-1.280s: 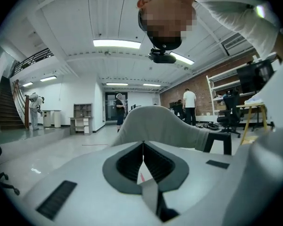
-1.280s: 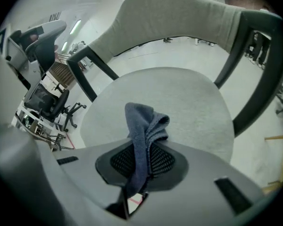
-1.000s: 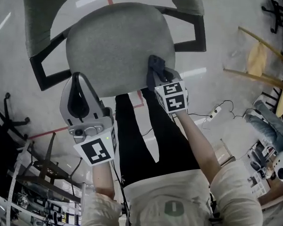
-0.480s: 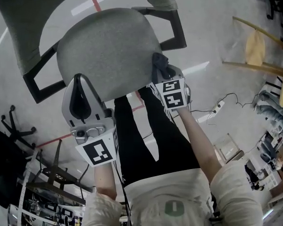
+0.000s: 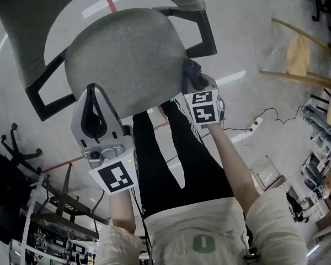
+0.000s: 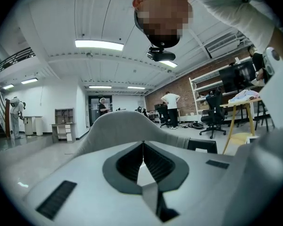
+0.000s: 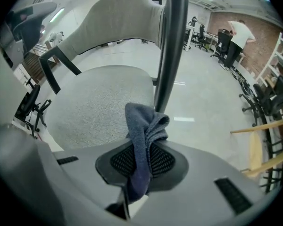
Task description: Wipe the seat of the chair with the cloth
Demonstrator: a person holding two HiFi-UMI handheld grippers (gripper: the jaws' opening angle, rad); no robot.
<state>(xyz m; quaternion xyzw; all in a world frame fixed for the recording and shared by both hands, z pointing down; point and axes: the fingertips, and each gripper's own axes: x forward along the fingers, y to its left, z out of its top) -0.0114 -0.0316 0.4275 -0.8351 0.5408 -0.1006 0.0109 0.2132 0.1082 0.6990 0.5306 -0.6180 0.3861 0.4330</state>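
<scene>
Right tool (image 5: pixel 194 85): jaws clamped on dark blue cloth (image 7: pixel 142 126), at the right edge of the grey chair seat (image 5: pixel 127 54). Left tool (image 6: pixel 142 146): jaws together, empty, near the seat's front edge.

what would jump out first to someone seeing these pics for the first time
The big grey chair seat fills the upper middle of the head view. At its front right edge, the right claw is shut on a bunched dark blue cloth. The left claw is shut and empty, by the seat's front left edge.
</scene>
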